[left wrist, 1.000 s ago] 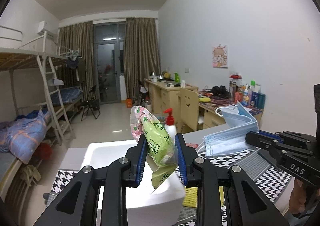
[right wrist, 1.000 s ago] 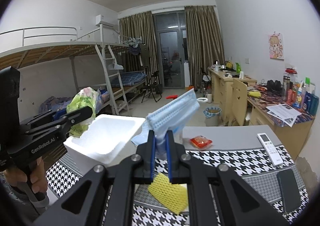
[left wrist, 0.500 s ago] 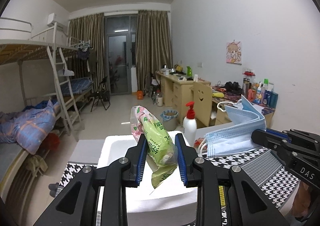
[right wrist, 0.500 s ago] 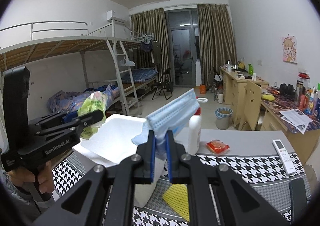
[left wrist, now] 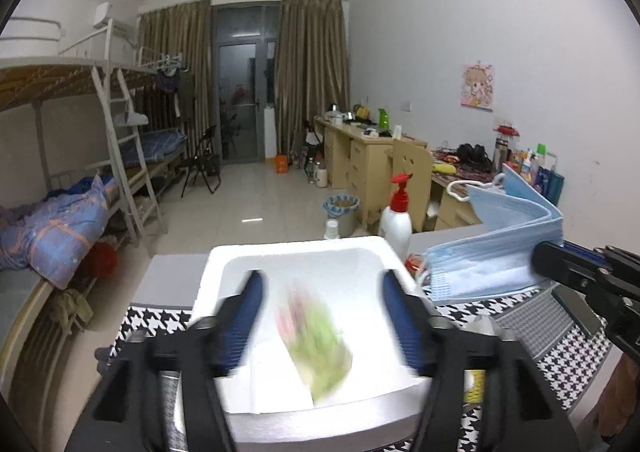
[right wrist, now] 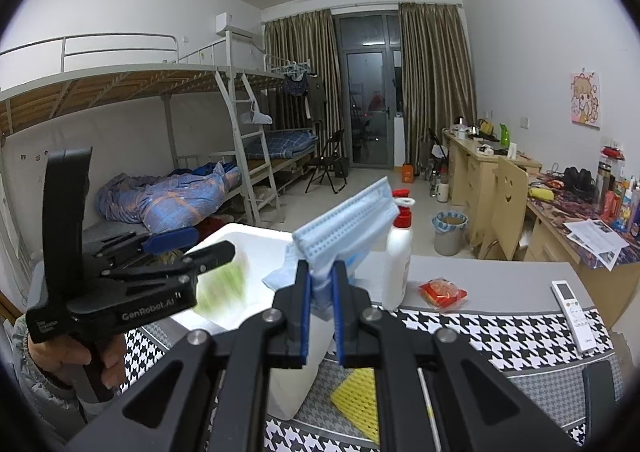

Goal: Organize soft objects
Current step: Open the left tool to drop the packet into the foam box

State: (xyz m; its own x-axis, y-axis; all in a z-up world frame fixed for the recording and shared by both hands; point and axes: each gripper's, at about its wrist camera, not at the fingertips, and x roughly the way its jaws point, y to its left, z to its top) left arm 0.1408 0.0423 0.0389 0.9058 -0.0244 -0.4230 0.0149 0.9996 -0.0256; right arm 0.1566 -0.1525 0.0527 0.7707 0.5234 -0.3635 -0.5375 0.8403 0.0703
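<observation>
Left gripper (left wrist: 324, 324) of mine is over the white foam box (left wrist: 304, 252), and its jaws are opening, with the blue pads spread wide on both sides. Between them I see the green and pink packet (left wrist: 316, 348), blurred, touching neither pad, in front of the white inside of the box. I cannot tell if the packet already lies on the bottom of the box.

My right gripper (right wrist: 320, 316) is pressed together on a stack of blue face masks (right wrist: 344, 223). The stack stands up from the pads and leans toward the box, near its right rim. In the left wrist view the same masks (left wrist: 492, 252) are just beside the right corner of the box, with white ear loops at their far end.

Behind the box, at its right far corner, stands a white pump bottle (right wrist: 398, 264) with a red top. To the right of the box, on the grey surface (right wrist: 500, 280), lies a small red packet (right wrist: 442, 290), and further right a white remote control (right wrist: 574, 314). A yellow net piece (right wrist: 356, 396) lies on the checkered cloth (right wrist: 480, 332), near the front of the box.
</observation>
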